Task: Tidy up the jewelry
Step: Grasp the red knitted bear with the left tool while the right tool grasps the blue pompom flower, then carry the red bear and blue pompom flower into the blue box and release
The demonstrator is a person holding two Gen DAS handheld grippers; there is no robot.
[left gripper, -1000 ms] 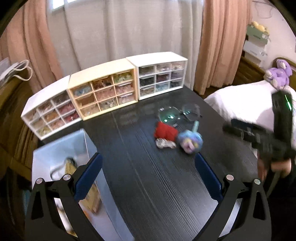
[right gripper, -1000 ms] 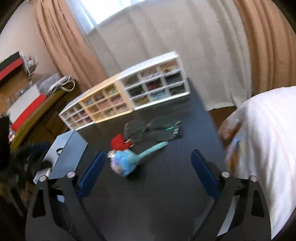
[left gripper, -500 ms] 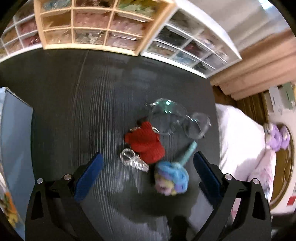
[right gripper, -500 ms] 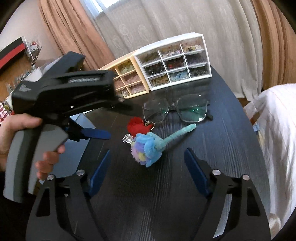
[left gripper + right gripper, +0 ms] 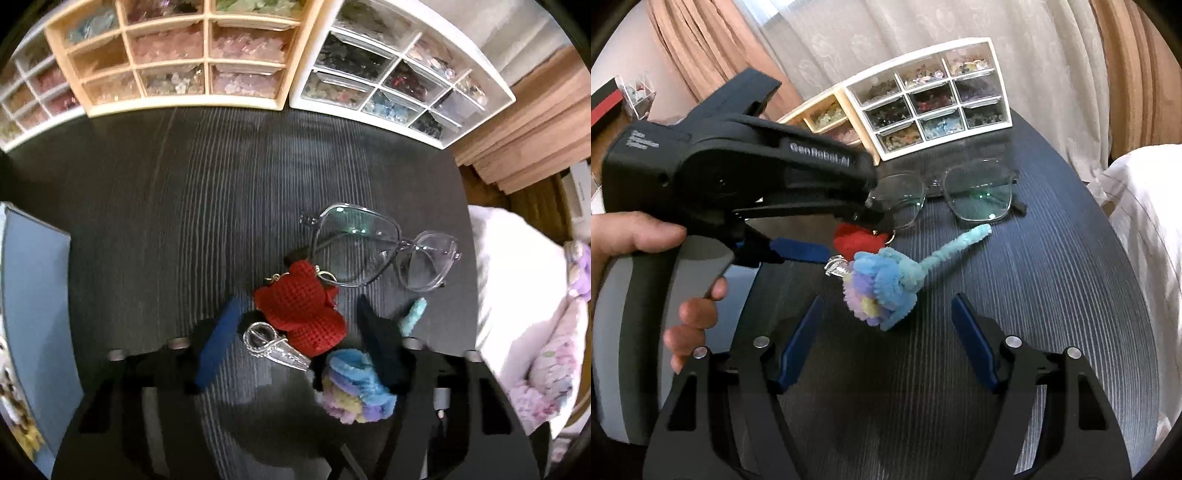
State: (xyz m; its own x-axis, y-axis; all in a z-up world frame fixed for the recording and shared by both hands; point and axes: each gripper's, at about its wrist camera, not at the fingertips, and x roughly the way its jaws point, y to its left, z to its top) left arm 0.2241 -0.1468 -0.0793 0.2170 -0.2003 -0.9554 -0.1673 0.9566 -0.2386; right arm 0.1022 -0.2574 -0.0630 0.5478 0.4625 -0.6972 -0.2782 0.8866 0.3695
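Keychain (image 5: 301,314) and clear clip (image 5: 271,343) lie between left gripper's (image 5: 299,339) spread jaws.

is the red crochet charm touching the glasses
Touching. The left wrist view shows the red crochet charm with its top edge and gold ring overlapping the lower rim of the glasses.

A dark wood-grain finish with a slight gloss is being shown by the table (image 5: 184,206); the red charm (image 5: 301,301) is knitted, the glasses (image 5: 380,247) clear glossy plastic.
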